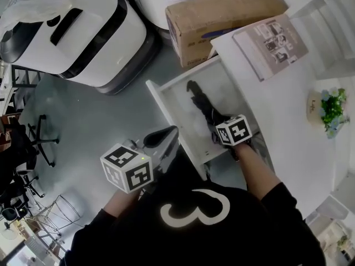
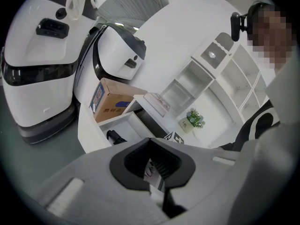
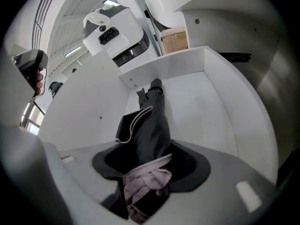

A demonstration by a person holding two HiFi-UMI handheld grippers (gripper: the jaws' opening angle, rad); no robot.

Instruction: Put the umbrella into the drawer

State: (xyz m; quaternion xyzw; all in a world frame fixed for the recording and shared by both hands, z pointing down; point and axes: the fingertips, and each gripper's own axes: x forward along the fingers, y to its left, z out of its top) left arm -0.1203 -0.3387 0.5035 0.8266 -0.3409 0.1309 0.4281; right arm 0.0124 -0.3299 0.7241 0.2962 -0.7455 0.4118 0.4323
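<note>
Fingers of the right gripper [image 3: 146,175] were clamped, fairly wide apart, round the folded black umbrella [image 3: 154,121] at its bunched, pink-edged end. Its far tip seemed to rest on the floor of the open drawer [image 3: 206,102], near the far wall, so I judged the placing nearly done: letting go and drawing the gripper out were left. Only the right gripper view showed that grip; in the head view the marker cube hid it. The head view alone showed the drawer pulled out of the white bench [image 1: 288,115] and the left gripper [image 1: 162,138] outside the drawer. The left gripper view showed its fingers close together, empty.
</note>
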